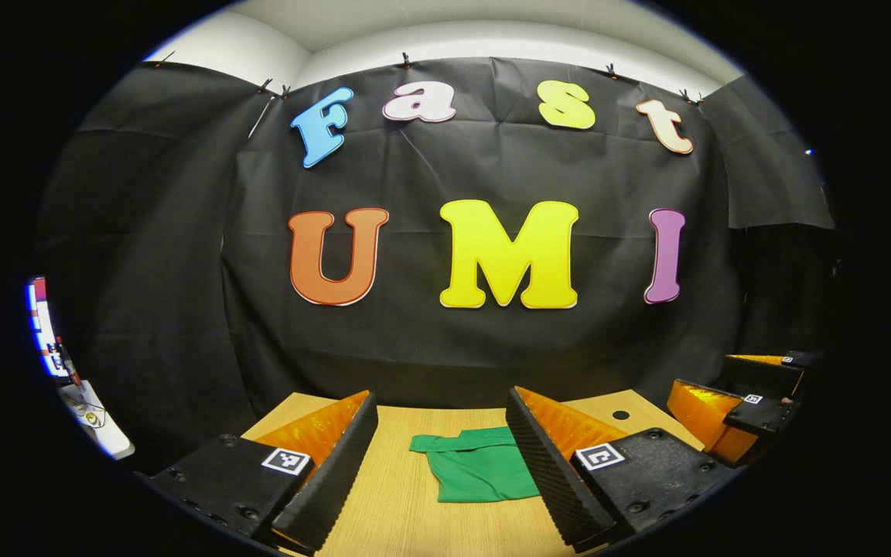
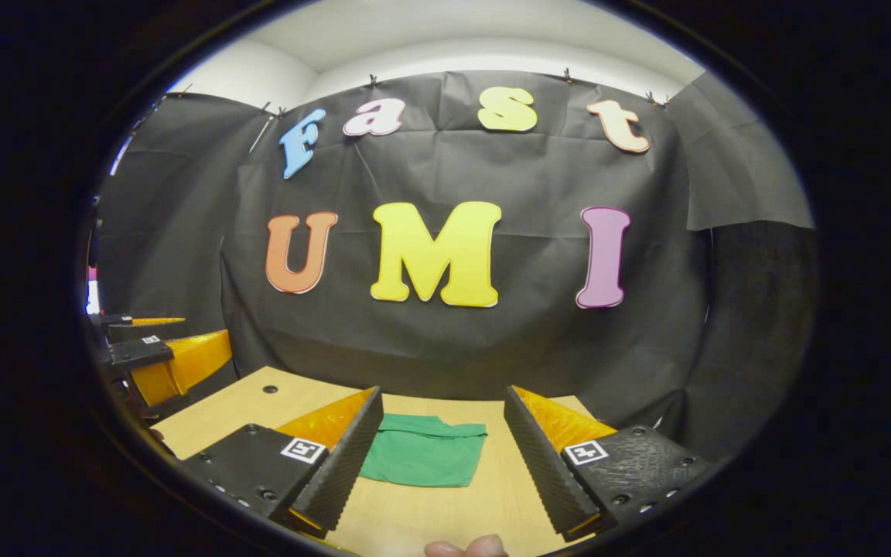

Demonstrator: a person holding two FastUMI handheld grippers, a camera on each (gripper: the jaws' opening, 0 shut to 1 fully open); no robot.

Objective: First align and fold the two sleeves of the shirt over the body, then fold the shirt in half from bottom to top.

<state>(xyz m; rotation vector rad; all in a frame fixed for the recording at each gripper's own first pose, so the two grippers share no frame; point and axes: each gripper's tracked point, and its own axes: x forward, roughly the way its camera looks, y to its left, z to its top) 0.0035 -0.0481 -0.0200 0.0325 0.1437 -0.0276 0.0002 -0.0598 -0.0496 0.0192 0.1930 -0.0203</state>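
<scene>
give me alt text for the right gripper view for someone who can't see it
A green shirt, folded compactly, lies on a light wooden table between the open fingers of the right gripper, which holds nothing. The left gripper sits at the far left edge, with a black cloth wall behind.

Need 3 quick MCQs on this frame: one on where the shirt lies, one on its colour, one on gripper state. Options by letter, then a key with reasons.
1. Where does the shirt lie?
A. flat on the wooden table
B. hanging on the booth wall
C. held up in a gripper

2. What colour is the shirt?
A. red
B. green
C. white

3. How do the left gripper and right gripper stand?
A. both shut on the shirt
B. one open, one shut on the shirt
C. both open, clear of the shirt

Key: 1 A, it rests as a compact shape on the tabletop. 2 B, the cloth is plain green in both views. 3 C, each pair of fingers stands wide apart with nothing between them.
</scene>
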